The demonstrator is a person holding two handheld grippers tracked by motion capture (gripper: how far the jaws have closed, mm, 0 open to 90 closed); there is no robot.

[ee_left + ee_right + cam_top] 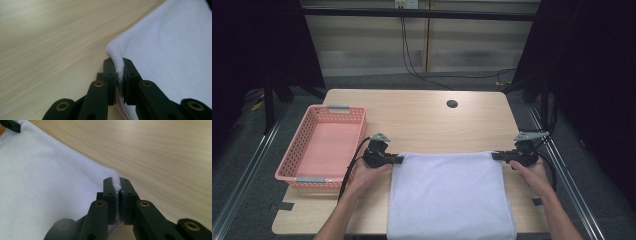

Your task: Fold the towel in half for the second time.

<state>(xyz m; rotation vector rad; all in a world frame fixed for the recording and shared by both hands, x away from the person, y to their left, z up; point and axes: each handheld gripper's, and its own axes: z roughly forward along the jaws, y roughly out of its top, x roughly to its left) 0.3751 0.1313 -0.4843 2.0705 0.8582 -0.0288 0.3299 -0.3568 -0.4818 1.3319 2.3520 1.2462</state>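
Observation:
A white towel (pixel 449 195) lies flat on the wooden table (pixel 422 120), its near end hanging over the front edge. My left gripper (pixel 401 159) is shut on the towel's far left corner (pixel 115 53), the cloth pinched between the black jaws. My right gripper (pixel 494 156) is shut on the far right corner (pixel 116 180) in the same way. Both grippers point inward toward each other along the towel's far edge. In the right gripper view the tip of the left gripper (pixel 10 125) shows at the top left.
A pink plastic basket (pixel 302 150) with nothing in it stands at the table's left side. A round cable hole (pixel 452 104) sits near the far edge. Bare wood lies beyond the towel.

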